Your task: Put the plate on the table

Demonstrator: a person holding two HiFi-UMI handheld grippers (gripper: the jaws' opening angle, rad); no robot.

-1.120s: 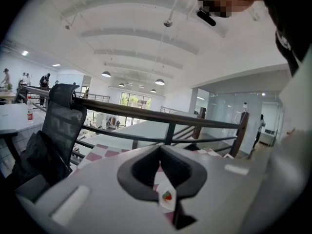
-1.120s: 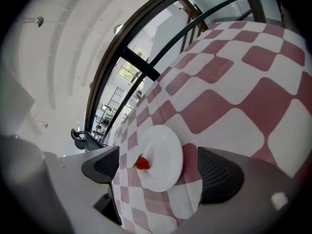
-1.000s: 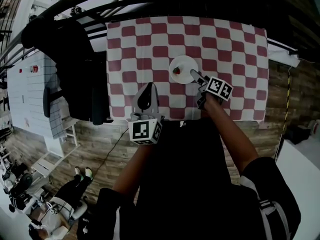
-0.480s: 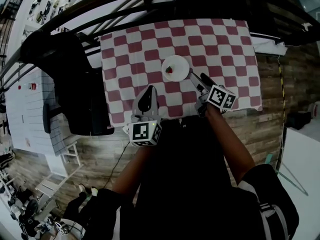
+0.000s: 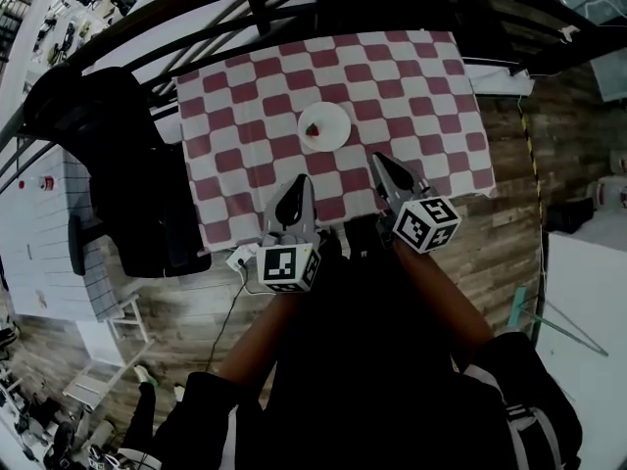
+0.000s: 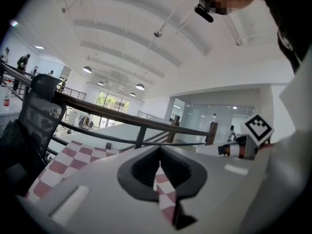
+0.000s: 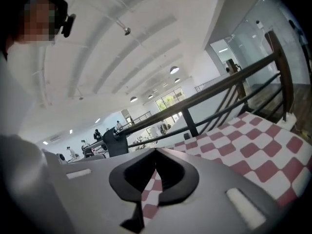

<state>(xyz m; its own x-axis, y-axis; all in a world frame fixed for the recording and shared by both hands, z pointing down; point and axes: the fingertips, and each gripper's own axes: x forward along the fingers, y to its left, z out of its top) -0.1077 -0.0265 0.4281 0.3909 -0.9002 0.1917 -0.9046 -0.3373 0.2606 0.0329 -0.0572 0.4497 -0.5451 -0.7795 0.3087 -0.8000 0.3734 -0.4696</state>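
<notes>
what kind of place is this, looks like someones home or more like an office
Probably a big open-plan office or lab hall, not a home: a high arched ceiling with hanging lamps, a dark railing along a raised wooden floor, and an office chair beside the checkered table.

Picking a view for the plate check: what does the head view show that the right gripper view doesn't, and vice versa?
Head view only: the white plate lying on the table with a small red item on it, and the black chair at the table's left.

Right gripper view only: a straight look at the right tongs, shut with nothing between them, plus a ceiling lamp and distant people.

Both: the red-and-white checkered tablecloth and the dark railing beyond it.
</notes>
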